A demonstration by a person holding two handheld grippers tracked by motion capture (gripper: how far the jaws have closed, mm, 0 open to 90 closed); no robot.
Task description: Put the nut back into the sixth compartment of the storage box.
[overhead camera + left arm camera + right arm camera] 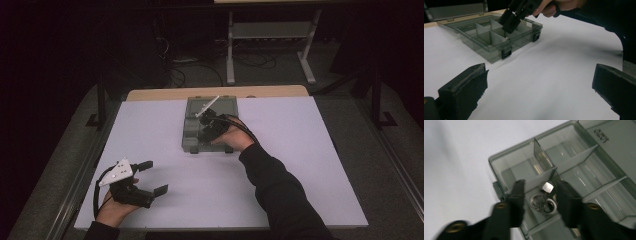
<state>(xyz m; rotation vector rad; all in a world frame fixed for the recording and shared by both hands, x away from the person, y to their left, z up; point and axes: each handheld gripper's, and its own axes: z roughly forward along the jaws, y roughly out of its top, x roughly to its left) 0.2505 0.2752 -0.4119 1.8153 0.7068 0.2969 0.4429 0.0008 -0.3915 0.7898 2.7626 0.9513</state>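
Steel nuts (543,201) between right tool (540,195)

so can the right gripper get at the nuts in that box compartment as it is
Probably yes. The right gripper hangs over the open organizer box, its jaws parted either side of the metal nuts in a near compartment. The lid is back, nothing covers them; only the divider walls crowd the jaws.

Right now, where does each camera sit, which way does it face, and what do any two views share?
High view: above the person's side, facing forward and down on the white table; both forearms, left gripper, right gripper.
Left gripper view: low over the table, along its wide-open jaws toward the compartment box; the other hand shows.
Right gripper view: above the box, down between its parted jaws at metal nuts.
All three share the box.
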